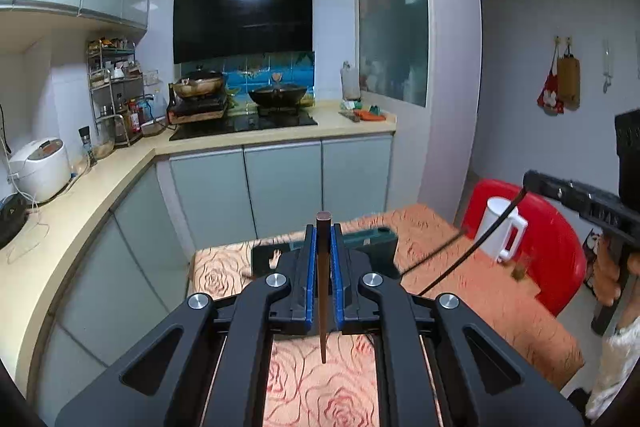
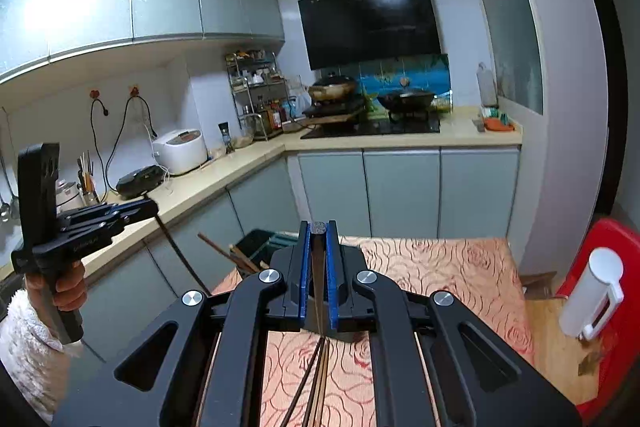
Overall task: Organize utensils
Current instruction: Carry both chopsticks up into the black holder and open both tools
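The left gripper point(image 1: 323, 243) is pinching a single dark brown chopstick point(image 1: 323, 291) between its blue pads point(image 1: 311, 259), its jaws pressed together on the stick. The chopstick is standing nearly upright in the grip, its squared butt end poking just above the fingertips and its thin point hanging below them, over the rose-patterned tablecloth point(image 1: 320, 387).

The right gripper point(image 2: 319, 247) is likewise clamped on chopsticks point(image 2: 318, 291): its blue pads point(image 2: 305, 267) are squeezing them, and below the jaws at least two thin dark sticks are fanning out toward the camera. How many sticks it is gripping in all cannot be told. In the left wrist view the same gripper point(image 1: 528, 183) is showing off to the right, with two dark sticks point(image 1: 480, 243) trailing down from its tip toward the table.

Just ahead of both grippers, a dark tray point(image 1: 376, 243) is sitting on the tablecloth; from the right wrist view more brown chopsticks point(image 2: 224, 251) are sticking out of it to the left of the fingers. Ahead and to the right of the right gripper, a white mug point(image 2: 592, 299) is standing at the table's edge, in front of a red chair point(image 2: 616, 307).

A hand point(image 2: 68, 287) in a fluffy white sleeve point(image 2: 28, 339) is gripping the left tool's handle.
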`<state>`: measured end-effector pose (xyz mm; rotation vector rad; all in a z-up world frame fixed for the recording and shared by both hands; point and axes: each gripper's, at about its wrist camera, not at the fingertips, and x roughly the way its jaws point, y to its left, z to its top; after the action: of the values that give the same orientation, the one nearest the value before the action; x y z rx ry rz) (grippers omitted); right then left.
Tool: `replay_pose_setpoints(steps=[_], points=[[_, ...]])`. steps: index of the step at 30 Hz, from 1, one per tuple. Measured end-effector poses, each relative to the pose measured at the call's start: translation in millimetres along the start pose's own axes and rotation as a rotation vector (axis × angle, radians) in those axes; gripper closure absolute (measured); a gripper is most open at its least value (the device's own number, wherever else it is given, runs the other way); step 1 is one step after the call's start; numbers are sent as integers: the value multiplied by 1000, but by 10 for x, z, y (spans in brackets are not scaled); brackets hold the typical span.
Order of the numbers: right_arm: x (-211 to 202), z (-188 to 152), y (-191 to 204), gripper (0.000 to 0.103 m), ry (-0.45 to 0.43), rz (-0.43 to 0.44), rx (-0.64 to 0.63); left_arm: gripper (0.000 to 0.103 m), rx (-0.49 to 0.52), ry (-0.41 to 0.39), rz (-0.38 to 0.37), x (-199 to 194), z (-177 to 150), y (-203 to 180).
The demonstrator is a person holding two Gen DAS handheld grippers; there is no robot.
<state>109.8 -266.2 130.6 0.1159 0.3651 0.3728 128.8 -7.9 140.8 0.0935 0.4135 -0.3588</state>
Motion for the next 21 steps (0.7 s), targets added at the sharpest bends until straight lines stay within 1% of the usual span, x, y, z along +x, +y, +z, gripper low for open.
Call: replay_pose_setpoints(steps=[2,6,12,16,21], points=[[6,67,37,95,-10,-2,-9,96,-9,-11,3,51,123,-10],[17,162,78,95,-29,-7,-18,96,-25,-22,10,149,266,-2],[99,271,63,95,-43,-23,-23,96,-69,-34,61,347,499,51],[174,319,66,95,-45,-29,-15,96,-103,-44,95,466,601,112],[299,394,68,95,-44,-39,-11,96,-139,-58,106,610,709,150]])
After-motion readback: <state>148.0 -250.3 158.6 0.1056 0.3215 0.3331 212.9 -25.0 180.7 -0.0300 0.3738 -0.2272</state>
